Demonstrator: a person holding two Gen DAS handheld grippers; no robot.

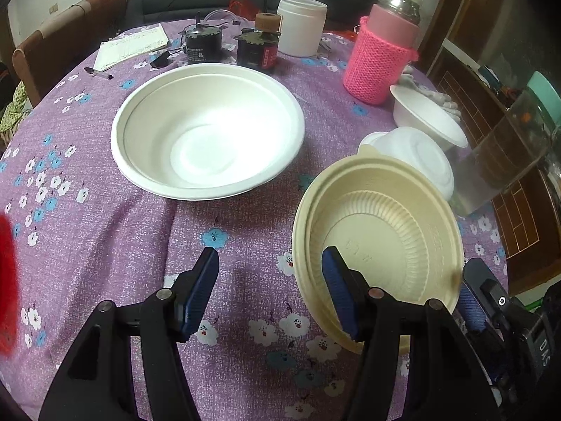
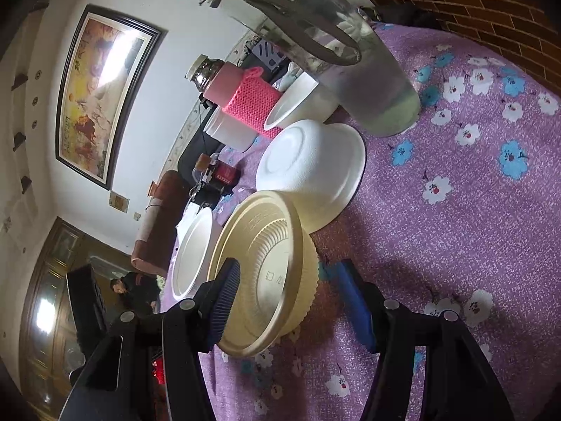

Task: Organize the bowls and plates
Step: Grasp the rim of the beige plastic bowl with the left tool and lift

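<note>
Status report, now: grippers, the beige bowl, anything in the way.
Left gripper open, empty. Right gripper astride the tilted beige bowl, grip unconfirmed. Upturned white bowl close behind it. Big white bowl unobstructed.

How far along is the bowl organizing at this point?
Nothing looks stacked yet. The ribbed beige plastic bowl sits tilted between the right hand-held gripper jaws; grip unclear. Left: the large white bowl, the upturned white bowl and the small white bowl lie separate.
</note>
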